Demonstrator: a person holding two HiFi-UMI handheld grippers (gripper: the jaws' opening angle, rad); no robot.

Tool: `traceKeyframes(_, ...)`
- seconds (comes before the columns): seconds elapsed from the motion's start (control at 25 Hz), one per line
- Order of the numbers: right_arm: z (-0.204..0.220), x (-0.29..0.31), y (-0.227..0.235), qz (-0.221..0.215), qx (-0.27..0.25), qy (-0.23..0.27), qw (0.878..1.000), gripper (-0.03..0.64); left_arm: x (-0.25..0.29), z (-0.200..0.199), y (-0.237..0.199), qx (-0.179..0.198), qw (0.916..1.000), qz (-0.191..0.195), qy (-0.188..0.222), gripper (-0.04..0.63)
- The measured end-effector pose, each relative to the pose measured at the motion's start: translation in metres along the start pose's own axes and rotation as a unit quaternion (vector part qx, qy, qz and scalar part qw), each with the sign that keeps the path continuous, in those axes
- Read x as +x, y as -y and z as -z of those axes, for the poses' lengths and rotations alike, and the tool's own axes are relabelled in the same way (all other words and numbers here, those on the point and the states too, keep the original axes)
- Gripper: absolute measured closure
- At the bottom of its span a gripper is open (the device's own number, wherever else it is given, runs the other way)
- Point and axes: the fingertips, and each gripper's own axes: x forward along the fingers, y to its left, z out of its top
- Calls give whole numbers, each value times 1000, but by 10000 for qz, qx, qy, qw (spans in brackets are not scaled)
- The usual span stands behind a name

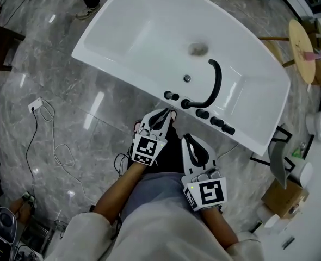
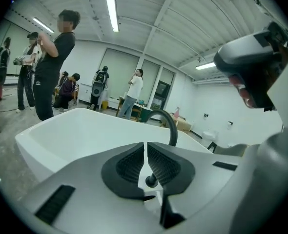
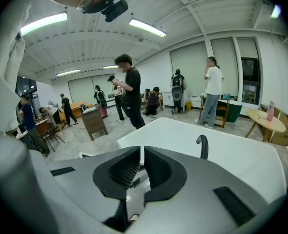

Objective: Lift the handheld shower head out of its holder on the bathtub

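A white bathtub (image 1: pixel 149 31) stands on the grey floor ahead of me. On its near rim a black curved spout (image 1: pixel 215 84) rises among a row of black fittings (image 1: pixel 217 122); I cannot tell which of them is the handheld shower head. My left gripper (image 1: pixel 164 115) hovers just short of the rim, near the leftmost knobs (image 1: pixel 171 95), with its jaws shut and empty. In the left gripper view the spout (image 2: pixel 171 126) shows beyond the tips (image 2: pixel 145 146) and a black knob (image 2: pixel 150 181) below them. My right gripper (image 1: pixel 188 140) hangs further back, shut and empty; its own view shows the spout (image 3: pixel 202 146).
A white power strip with its cable (image 1: pixel 38 105) lies on the floor at the left. A round wooden table (image 1: pixel 301 41) and a cardboard box (image 1: pixel 283 197) stand at the right. Several people (image 3: pixel 129 91) stand beyond the tub.
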Motion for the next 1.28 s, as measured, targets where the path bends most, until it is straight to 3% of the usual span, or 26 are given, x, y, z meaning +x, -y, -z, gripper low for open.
traceKeyframes(0.12,2,4,1,-147,19,-57,9999,595,11,21,-13,-69,9996,-210,-179,586)
traceKeyframes(0.32,8,-2,24,-132,51,-210,9997,595,43,57,-20,-198,9975,-416,-534,495)
traceKeyframes(0.48,18,-3,40,-109,99,-390,9991,595,65,85,-25,-243,9951,-503,-822,468)
traceKeyframes(0.76,30,5,57,-187,149,-599,9979,595,91,119,-38,-647,9890,-680,-1142,460)
traceKeyframes(0.88,33,9,64,-240,194,-645,9974,595,103,140,-38,-762,9849,-735,-1373,420)
traceKeyframes(1.28,53,8,85,-331,224,-933,9948,595,131,176,-54,-623,9782,-1070,-1667,416)
